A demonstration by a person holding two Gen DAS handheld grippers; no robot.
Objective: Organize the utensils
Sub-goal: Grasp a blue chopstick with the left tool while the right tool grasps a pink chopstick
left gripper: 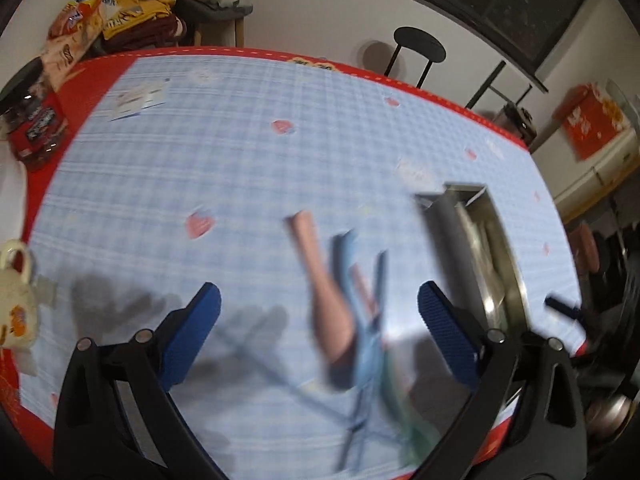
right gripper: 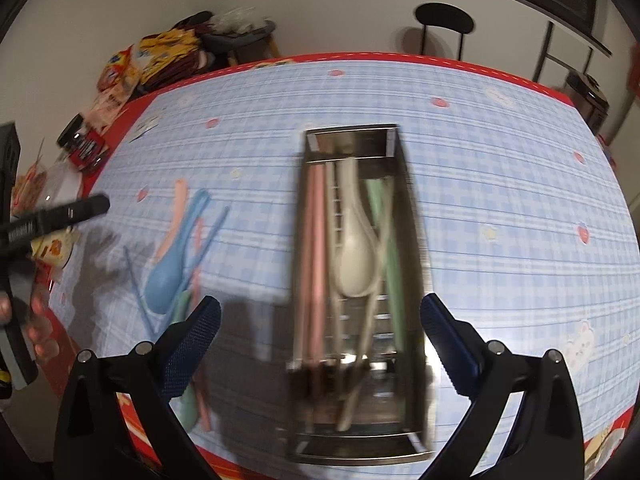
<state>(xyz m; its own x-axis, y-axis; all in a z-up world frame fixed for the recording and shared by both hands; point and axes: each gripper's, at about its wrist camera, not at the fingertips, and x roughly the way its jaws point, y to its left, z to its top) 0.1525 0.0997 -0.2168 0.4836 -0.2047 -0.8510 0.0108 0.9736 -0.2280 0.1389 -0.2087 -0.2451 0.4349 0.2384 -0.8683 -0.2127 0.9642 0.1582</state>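
Right wrist view: right gripper (right gripper: pixel 320 340) spread empty over the rack (right gripper: pixel 414 248); left gripper (left gripper: pixel 319 330) likewise released—next, probably, the blue spoon (right gripper: pixel 166 276).

You have a blue checked tablecloth (right gripper: pixel 500 184) over the table, with snack packets (left gripper: pixel 100 16) piled at its far left corner. A black stool (right gripper: pixel 444 20) stands by the wall, and a cream mug (left gripper: pixel 16 304) sits at the left edge.

Indoor light from overhead, fairly bright. Soft grey shadows fall on the tablecloth (left gripper: pixel 240 168). Both views bulge at the edges, with dark corners. The spoons (left gripper: pixel 336 300) smear with motion blur; the metal tray (right gripper: pixel 356 280) is blurred too and glints.
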